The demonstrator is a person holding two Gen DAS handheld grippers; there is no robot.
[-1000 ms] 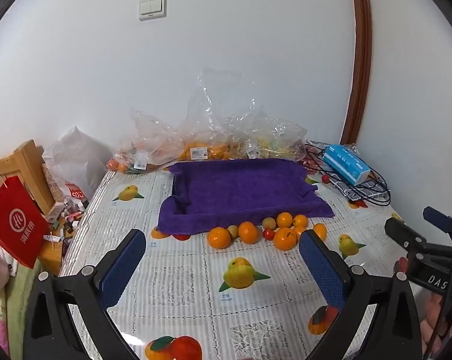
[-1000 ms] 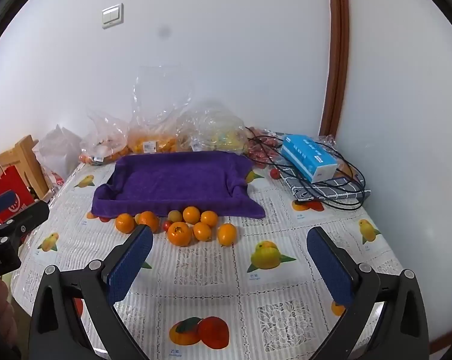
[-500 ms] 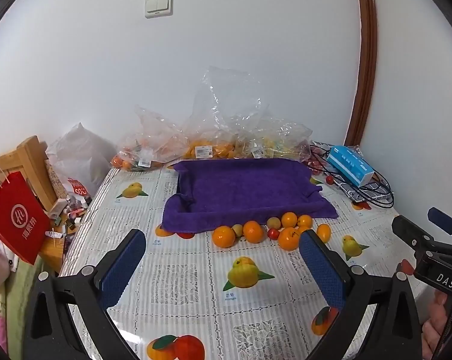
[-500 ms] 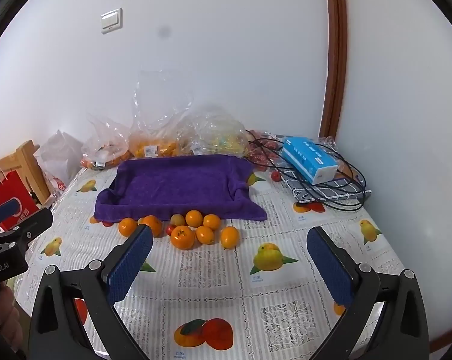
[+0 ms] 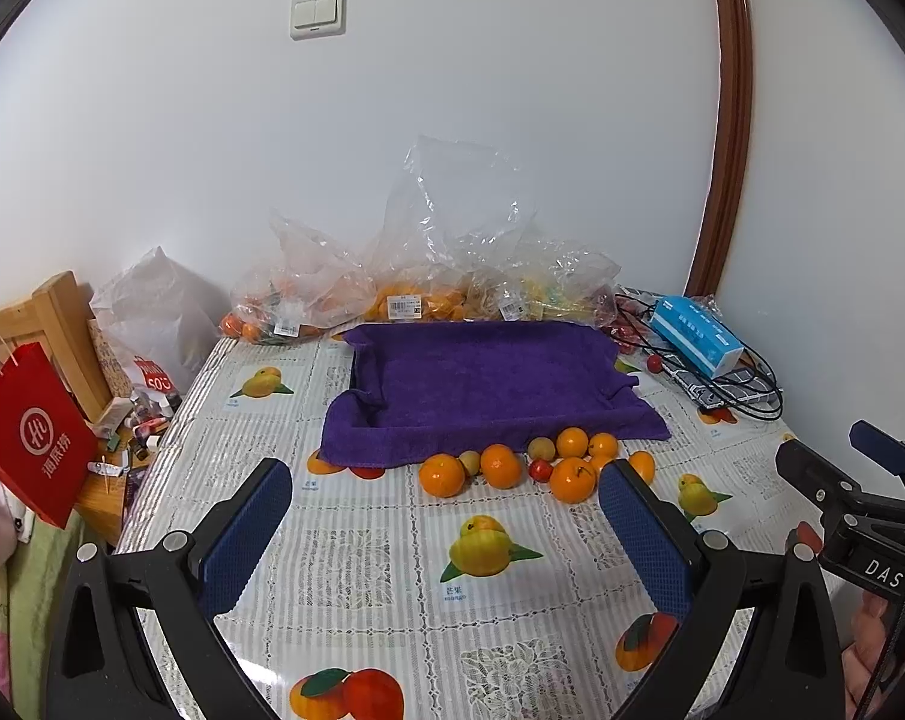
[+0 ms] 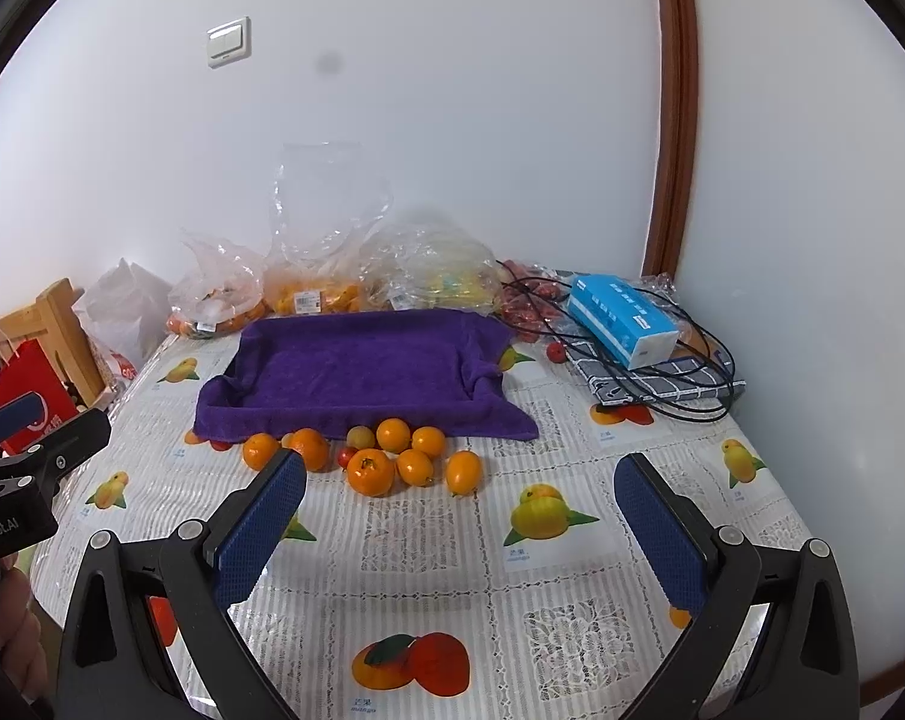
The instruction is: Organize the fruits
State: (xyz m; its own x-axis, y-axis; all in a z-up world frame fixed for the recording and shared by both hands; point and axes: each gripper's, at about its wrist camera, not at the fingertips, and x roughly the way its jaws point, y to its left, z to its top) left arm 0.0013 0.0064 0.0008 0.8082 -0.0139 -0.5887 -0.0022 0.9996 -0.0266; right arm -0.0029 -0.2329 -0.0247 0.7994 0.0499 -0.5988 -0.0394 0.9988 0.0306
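- A cluster of oranges (image 5: 500,466) (image 6: 392,435) is seen on the table ahead of both tongs, lying just in front of the near edge of the purple towel (image 5: 482,384) (image 6: 356,369).
- Mixed in with them are two small pale round fruits and a small red fruit (image 5: 539,469) (image 6: 347,454); several pieces are touching one another.
- The largest orange (image 5: 572,479) (image 6: 370,471), with a dark stem mark, is found just beside the tip of the left tongs' right-hand finger, and ahead between the right tongs' fingers, nearer the left-hand one.
- The towel is draped over a tray-like shape, with raised edges and nothing on it.
- The left tongs (image 5: 443,531) are held wide apart above the fruit-printed tablecloth (image 5: 362,564) (image 6: 428,546), nothing being gripped.
- The right tongs (image 6: 461,525) are likewise spread apart and empty; they are seen at the right edge of the left view.
- Behind the towel, against the wall, clear plastic bags (image 5: 404,282) (image 6: 332,276) of fruit are piled.
- Ahead to the right of both tongs, a blue tissue pack (image 5: 695,333) (image 6: 620,318) is set on a checked cloth among black cables (image 5: 746,384) (image 6: 686,372).
- Off the left side of the table, a red paper bag (image 5: 29,444) (image 6: 26,396) is seen beside a wooden frame.
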